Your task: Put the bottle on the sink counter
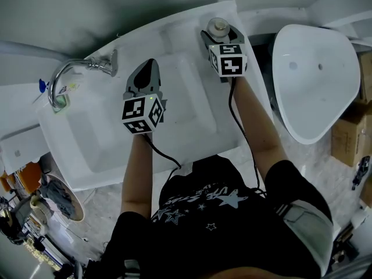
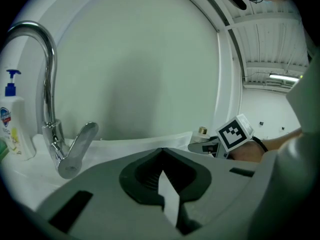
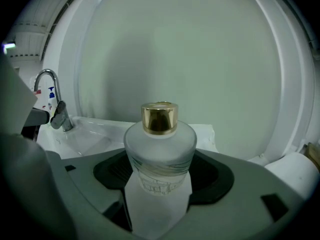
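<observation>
A frosted glass bottle (image 3: 159, 159) with a gold cap (image 3: 159, 117) stands upright between the jaws of my right gripper (image 3: 159, 186), which is shut on its body. In the head view the bottle (image 1: 219, 25) and right gripper (image 1: 221, 35) are over the far right corner of the white sink counter (image 1: 174, 25); whether the bottle's base touches it is hidden. My left gripper (image 1: 147, 65) hovers above the basin (image 1: 99, 138), shut and holding nothing, its jaws (image 2: 162, 153) pressed together. From the left gripper view the right gripper (image 2: 220, 141) and the bottle's cap (image 2: 202, 130) show at the right.
A chrome faucet (image 1: 68, 74) (image 2: 47, 94) rises at the counter's far left, with a soap pump bottle (image 2: 12, 121) beside it. A separate white basin (image 1: 314, 80) lies to the right, with cardboard boxes (image 1: 349, 135) past it. Clutter sits on the floor at lower left (image 1: 35, 208).
</observation>
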`<state>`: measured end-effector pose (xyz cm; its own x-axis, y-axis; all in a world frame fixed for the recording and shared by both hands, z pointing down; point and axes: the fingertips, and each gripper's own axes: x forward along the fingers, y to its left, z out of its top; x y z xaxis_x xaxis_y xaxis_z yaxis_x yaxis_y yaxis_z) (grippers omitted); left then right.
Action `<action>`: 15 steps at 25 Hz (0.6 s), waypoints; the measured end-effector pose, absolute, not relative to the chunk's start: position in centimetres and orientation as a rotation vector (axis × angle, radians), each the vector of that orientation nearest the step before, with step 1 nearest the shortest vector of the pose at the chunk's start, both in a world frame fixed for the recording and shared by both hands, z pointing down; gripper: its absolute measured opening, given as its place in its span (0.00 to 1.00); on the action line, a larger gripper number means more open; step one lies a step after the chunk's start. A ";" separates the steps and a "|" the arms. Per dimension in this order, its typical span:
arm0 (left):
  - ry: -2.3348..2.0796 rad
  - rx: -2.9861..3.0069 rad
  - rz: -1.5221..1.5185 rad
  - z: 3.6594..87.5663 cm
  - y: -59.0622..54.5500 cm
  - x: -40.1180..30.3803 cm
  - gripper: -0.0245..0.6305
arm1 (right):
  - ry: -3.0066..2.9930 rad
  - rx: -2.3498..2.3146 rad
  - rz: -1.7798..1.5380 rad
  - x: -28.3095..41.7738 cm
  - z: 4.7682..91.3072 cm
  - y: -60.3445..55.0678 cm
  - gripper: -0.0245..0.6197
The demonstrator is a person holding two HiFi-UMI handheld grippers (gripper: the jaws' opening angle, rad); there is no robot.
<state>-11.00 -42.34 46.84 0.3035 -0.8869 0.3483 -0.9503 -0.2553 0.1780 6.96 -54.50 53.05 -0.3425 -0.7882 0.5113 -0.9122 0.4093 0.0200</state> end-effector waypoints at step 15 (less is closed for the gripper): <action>-1.641 2.197 0.266 48.1 -42.5 -11.0 0.05 | -2.117 1.510 0.429 8.1 55.9 -56.0 0.53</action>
<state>-10.99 -42.46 48.09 0.2987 -0.8786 0.3726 -0.9513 -0.2430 0.1897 8.11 -56.04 55.89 -0.2593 -0.7839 0.5641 -0.9417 0.3349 0.0326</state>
